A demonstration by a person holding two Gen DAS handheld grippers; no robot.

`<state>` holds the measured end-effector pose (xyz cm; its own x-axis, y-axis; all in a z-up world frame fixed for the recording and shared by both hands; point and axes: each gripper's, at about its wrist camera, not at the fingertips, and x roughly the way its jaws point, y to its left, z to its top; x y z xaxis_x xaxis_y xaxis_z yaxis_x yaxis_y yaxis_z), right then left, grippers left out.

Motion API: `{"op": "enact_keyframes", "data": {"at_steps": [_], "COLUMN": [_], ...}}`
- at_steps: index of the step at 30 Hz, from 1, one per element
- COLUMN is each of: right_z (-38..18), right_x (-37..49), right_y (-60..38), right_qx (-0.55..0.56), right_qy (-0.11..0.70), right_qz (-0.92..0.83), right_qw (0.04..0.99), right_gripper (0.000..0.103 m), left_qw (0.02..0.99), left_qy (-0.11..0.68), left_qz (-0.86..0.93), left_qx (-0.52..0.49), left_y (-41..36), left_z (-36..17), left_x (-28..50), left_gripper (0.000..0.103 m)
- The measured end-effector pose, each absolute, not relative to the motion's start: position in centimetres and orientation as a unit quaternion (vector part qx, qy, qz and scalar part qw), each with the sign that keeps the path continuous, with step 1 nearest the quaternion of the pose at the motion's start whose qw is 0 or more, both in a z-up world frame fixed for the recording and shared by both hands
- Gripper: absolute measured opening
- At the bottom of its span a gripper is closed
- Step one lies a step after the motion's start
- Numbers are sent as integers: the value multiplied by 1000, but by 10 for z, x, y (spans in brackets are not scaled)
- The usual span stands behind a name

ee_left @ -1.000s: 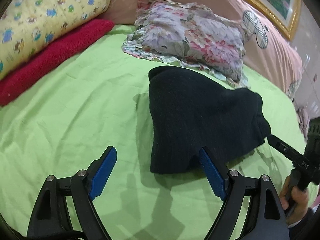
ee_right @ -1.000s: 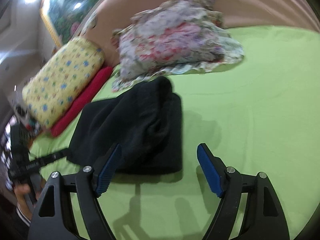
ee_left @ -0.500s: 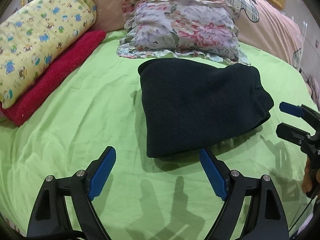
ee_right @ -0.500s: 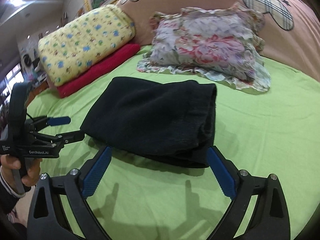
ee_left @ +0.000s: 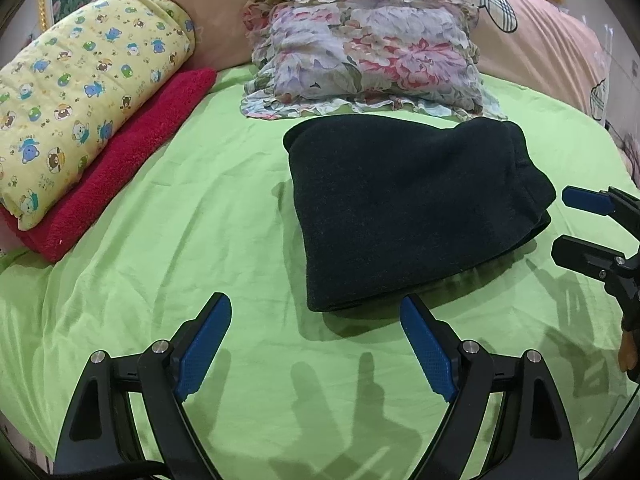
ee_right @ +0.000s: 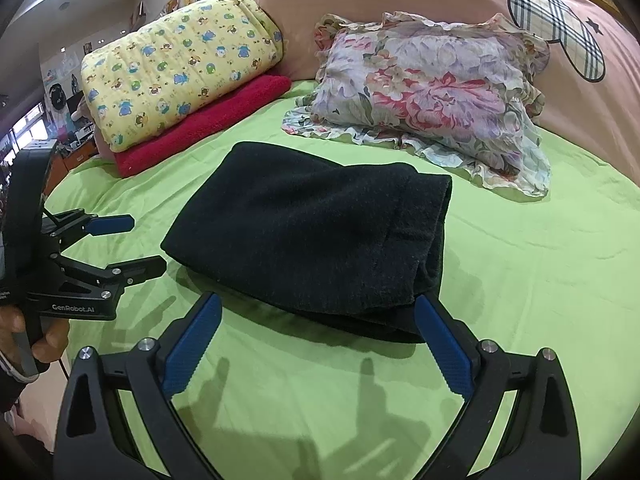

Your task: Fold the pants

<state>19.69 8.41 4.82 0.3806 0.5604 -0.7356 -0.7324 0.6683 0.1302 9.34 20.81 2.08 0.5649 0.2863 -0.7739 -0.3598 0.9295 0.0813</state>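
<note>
Above green sheet (ee_left: 168,208), both claws (ee_left: 316,320) (ee_right: 316,320) agape beside folded pants (ee_left: 408,204).

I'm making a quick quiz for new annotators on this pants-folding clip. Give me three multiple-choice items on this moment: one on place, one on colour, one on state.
1. Where do the pants lie?
A. on the green sheet, in front of the flowered pillow
B. on top of the red towel
C. on the yellow quilt

2. What colour are the gripper pads?
A. red
B. blue
C. white

3. What state are the pants in?
A. spread flat at full length
B. hanging from a gripper
C. folded into a compact stack

Answers:
1 A: the pants rest on the green sheet, nearer than the flowered pillow.
2 B: the pads of the left gripper and of the right gripper are blue.
3 C: layered edges show at one side, both grippers open and clear.
</note>
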Motion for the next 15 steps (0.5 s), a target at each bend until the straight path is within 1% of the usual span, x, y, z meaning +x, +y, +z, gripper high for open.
{"op": "enact_keyframes", "data": {"at_steps": [15], "right_z": [39], "right_x": [202], "right_y": [89], "right_qx": [-111], "right_qy": [408], "right_qz": [387], "right_qw": [820], "right_gripper": [98], "left_qw": [885], "left_qy": [427], "left_qz": [181], "left_qx": [-37], "left_y": [207], "left_z": [17], "left_x": [100], "left_gripper": [88]}}
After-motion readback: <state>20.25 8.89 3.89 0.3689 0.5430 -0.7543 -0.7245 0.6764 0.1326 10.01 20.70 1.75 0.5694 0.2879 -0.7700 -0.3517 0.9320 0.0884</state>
